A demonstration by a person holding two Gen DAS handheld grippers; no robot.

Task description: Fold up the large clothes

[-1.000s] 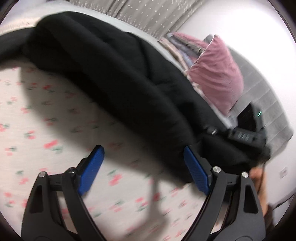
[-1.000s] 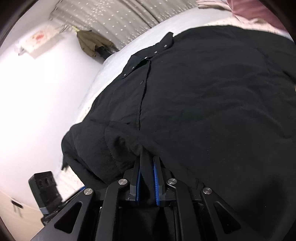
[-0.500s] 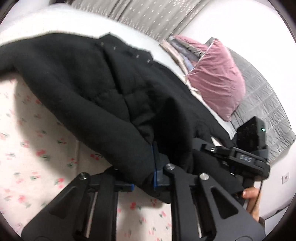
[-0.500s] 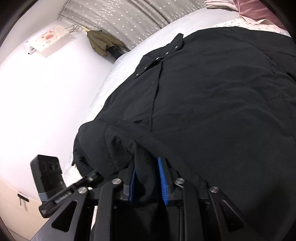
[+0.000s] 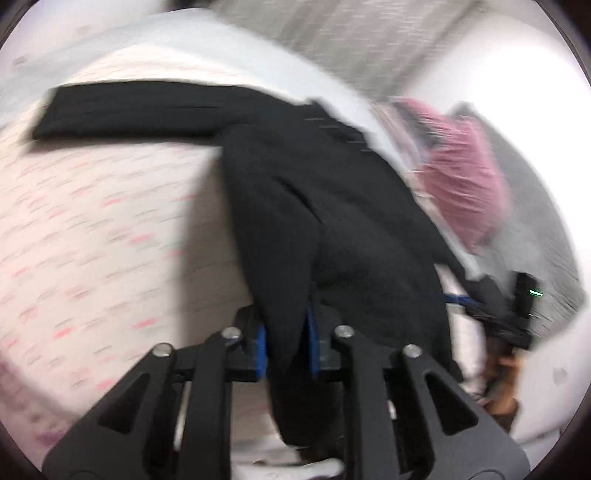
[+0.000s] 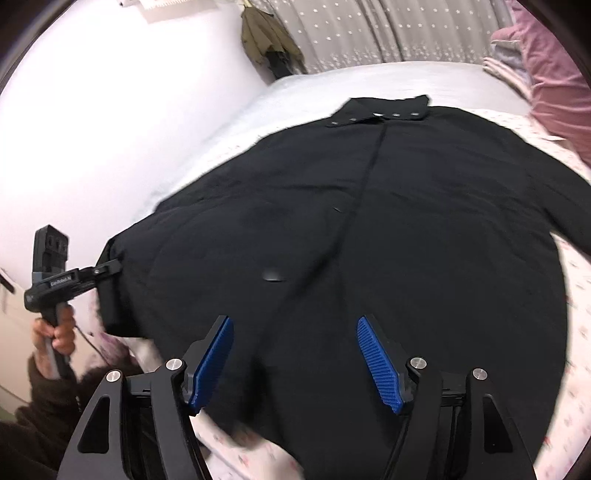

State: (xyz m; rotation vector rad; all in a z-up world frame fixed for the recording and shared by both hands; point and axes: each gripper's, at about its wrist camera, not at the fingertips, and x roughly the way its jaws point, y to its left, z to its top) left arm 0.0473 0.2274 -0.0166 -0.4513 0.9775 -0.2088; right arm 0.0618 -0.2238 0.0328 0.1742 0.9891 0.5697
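Black coat [image 6: 388, 229] spread flat on bed [image 6: 369, 77], unfolded | left gripper [image 5: 286, 345] clenched on sleeve, loosening | right gripper [image 6: 295, 363] released, widening | folds all remaining

Each wrist camera looks steeply down along its own fingers, close above the black padded button-front coat [image 6: 388, 229] spread on the floral-print bedsheet [image 5: 92, 229], which both views share.

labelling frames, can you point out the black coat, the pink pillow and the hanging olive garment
black coat [image 6: 424, 229], right wrist view, on its spread front panel
pink pillow [image 5: 465, 184], left wrist view, on its blurred middle
olive garment [image 6: 267, 35], right wrist view, on its hanging body
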